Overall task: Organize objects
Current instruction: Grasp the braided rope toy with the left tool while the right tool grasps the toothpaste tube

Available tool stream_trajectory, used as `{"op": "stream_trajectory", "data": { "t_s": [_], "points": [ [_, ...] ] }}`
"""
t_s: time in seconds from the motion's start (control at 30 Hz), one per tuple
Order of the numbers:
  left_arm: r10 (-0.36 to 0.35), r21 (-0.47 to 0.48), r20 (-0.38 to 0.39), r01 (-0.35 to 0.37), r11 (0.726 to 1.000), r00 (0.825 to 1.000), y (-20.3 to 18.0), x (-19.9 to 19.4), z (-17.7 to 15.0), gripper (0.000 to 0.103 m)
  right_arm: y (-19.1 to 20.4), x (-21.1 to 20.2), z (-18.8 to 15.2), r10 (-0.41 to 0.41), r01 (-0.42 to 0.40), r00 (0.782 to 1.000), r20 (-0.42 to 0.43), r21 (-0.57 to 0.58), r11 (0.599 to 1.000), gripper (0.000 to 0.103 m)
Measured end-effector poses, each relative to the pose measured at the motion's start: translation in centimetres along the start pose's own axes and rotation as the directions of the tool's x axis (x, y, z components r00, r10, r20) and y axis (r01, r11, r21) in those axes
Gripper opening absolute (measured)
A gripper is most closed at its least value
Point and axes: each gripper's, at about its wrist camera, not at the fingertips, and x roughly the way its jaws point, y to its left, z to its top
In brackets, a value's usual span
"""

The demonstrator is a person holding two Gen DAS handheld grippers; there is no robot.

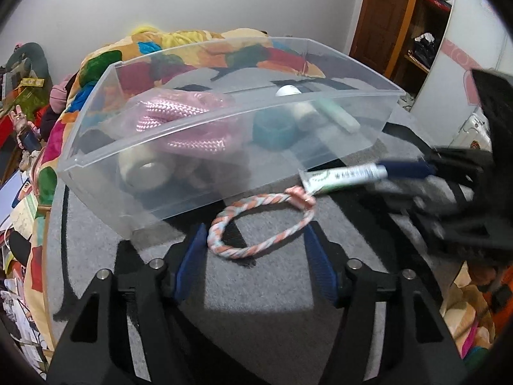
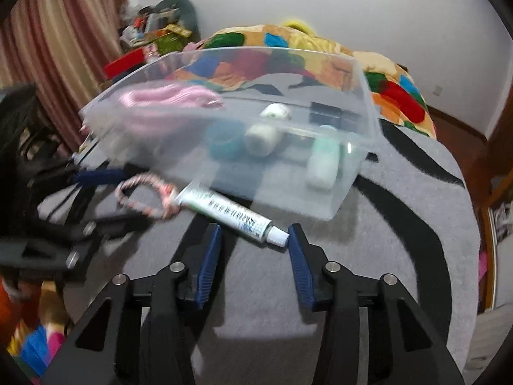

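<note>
Two items are left outside the clear plastic bin (image 1: 198, 173) on the grey mat (image 1: 256, 295): a braided rope ring (image 1: 259, 221) and a toothpaste tube (image 2: 224, 210), lying touching just near of the bin's near wall. Inside, a pink rope (image 1: 179, 118), a teal cup (image 1: 272, 130) and small bottles are already stowed. The left gripper (image 1: 255, 250) is spread around the ring; the right gripper (image 2: 253, 247) is spread at the tube's cap end. Pickup appears to be in hand; closing, lifting over the wall and releasing are judged next.
</note>
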Motion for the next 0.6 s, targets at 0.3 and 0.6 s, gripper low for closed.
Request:
{"op": "stream_trajectory", "data": {
  "t_s": [0.3,0.6],
  "points": [
    [-0.004,-0.017,0.032,0.004,1.0,0.999,0.7,-0.8,-1.0,0.005,1.9,-2.2,-0.4,0.005,-0.003,1.0,0.022,-0.111,0.994,0.037],
    [0.006,-0.049,0.077,-0.002,0.999,0.997,1.4,-3.0,-2.5,0.004,1.8,0.5,0.2,0.002,-0.003,1.0,-0.015,-0.085,0.996,0.023]
  ]
}}
